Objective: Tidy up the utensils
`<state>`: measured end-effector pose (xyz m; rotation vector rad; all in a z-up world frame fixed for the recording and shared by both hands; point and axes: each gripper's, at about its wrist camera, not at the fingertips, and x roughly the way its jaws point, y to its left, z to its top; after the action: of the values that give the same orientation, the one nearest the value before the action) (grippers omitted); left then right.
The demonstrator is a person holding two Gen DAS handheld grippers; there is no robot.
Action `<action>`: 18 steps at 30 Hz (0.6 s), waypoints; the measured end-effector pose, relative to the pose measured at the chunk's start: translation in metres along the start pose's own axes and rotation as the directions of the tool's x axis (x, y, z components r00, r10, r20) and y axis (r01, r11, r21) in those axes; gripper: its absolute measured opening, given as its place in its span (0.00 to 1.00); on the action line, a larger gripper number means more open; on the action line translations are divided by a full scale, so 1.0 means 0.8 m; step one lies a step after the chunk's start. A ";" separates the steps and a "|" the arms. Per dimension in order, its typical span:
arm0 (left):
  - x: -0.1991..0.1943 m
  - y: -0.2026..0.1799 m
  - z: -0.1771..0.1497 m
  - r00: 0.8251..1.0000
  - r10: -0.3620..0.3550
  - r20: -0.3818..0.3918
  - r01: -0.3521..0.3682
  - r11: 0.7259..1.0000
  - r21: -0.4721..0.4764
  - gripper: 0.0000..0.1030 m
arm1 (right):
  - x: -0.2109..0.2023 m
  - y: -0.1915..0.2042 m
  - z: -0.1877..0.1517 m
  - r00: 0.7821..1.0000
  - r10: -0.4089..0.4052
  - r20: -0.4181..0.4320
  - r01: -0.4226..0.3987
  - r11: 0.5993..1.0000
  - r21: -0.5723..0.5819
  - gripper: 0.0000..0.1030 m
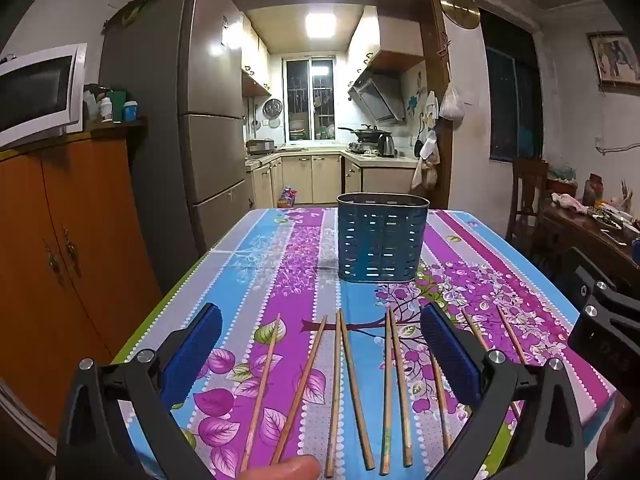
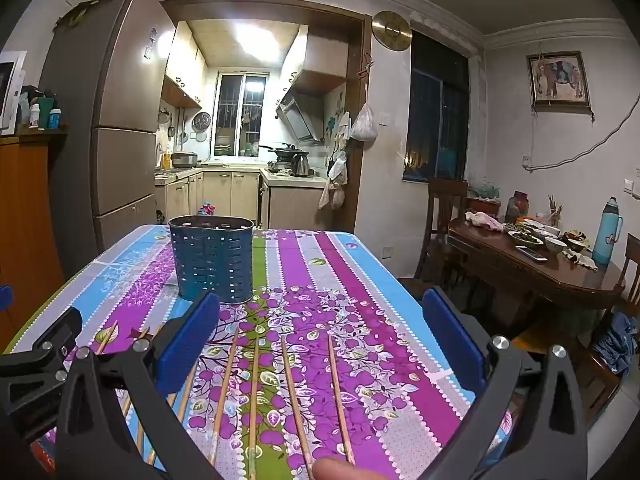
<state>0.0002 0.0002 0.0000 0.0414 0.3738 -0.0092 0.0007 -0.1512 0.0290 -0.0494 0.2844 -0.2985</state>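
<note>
Chopsticks [image 1: 308,390] lie loose in a row along the lower half of the left view, between the wide, empty left claw [image 1: 320,356] and on across the counter [image 1: 248,248]; we judge that closing on one could nudge its close neighbours askew. The right claw [image 2: 320,344], also wide and empty, hangs over more, and the blue holder [image 2: 212,260], upper left there, might tip if struck.
</note>
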 end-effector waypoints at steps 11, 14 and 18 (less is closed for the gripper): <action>0.011 -0.008 -0.012 1.000 -0.003 -0.011 0.004 1.000 0.008 0.97 | 0.000 0.000 0.001 1.000 -0.001 -0.004 0.001 1.000 -0.006 0.95; 0.011 -0.010 -0.016 1.000 0.002 -0.015 -0.002 1.000 0.012 0.97 | -0.002 0.000 0.001 1.000 0.000 -0.001 0.000 1.000 -0.010 0.95; 0.010 -0.003 -0.006 1.000 0.008 -0.029 -0.007 1.000 0.006 0.97 | 0.001 0.002 0.000 1.000 -0.001 -0.002 0.001 1.000 -0.012 0.95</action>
<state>0.0057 -0.0016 -0.0077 0.0487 0.4024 -0.0024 0.0014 -0.1498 0.0284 -0.0611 0.2878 -0.2976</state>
